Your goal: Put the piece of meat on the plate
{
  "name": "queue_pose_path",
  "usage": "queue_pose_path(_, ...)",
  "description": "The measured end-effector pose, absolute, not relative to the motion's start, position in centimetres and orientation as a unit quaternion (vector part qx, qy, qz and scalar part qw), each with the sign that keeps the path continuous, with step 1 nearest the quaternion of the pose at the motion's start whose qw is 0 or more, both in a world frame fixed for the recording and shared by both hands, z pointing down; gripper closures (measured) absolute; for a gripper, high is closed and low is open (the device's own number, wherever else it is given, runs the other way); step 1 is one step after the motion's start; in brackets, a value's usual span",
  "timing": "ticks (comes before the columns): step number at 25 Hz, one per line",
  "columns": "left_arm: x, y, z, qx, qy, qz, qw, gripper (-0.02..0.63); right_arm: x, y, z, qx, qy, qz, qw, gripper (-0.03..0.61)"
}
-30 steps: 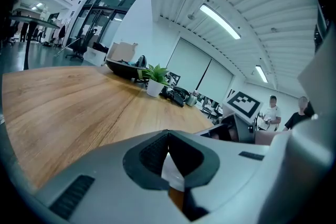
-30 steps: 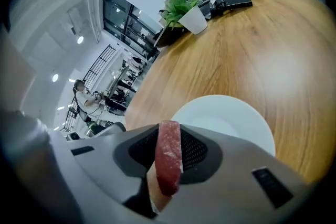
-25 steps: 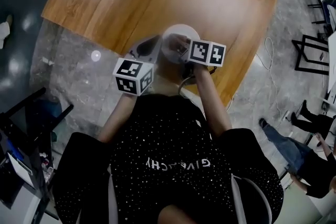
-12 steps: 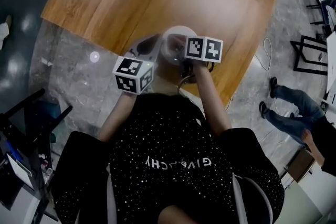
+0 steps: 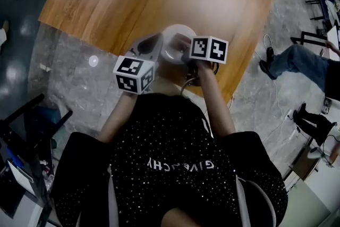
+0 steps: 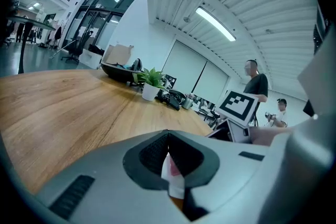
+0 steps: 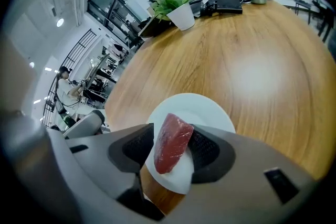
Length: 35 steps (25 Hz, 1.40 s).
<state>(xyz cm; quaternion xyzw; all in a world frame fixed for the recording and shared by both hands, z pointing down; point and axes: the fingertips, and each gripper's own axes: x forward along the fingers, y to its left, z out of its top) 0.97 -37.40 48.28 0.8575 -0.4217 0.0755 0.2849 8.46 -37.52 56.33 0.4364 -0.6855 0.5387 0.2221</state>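
As the right gripper (image 7: 173,148) has just been opening its jaws, the piece of meat (image 7: 170,139) stands loose between them on the plate (image 7: 207,109), lower centre, long axis along the jaws.

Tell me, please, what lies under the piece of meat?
A white plate lies under the piece of meat, on the wooden table. The meat covers the plate's middle; the fingers of the right gripper, which have just been opening around the meat, hide its sides.
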Motion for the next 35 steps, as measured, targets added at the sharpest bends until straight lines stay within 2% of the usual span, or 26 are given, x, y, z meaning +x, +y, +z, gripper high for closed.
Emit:
queue_pose_path(17,1.3,-35.5,47.2,0.867,-0.412,0.071,0.271,0.604,11.1,-34.1,56.5,0.473,-0.65,0.55,0.226,0.387)
queue_pose_path(23,1.6,-35.4,47.1,0.867,-0.413,0.072,0.268,0.604,11.4,-34.5,56.3,0.485,-0.653,0.546,0.203,0.388)
queue_pose_path(28,1.9,-35.0,46.8,0.869,-0.411,0.073,0.265,0.604,11.1,-36.0,56.0,0.492,-0.667,0.511,0.228,0.388)
queue_pose_path(32,1.9,-34.8,46.8,0.869,-0.412,0.075,0.263,0.603,12.1,-36.9,55.1,0.531,-0.676,0.44,0.261,0.388)
queue_pose_path(35,2.2,-34.7,46.6,0.873,-0.408,0.074,0.258,0.604,12.7,-37.2,53.3,0.558,-0.694,0.379,0.25,0.388)
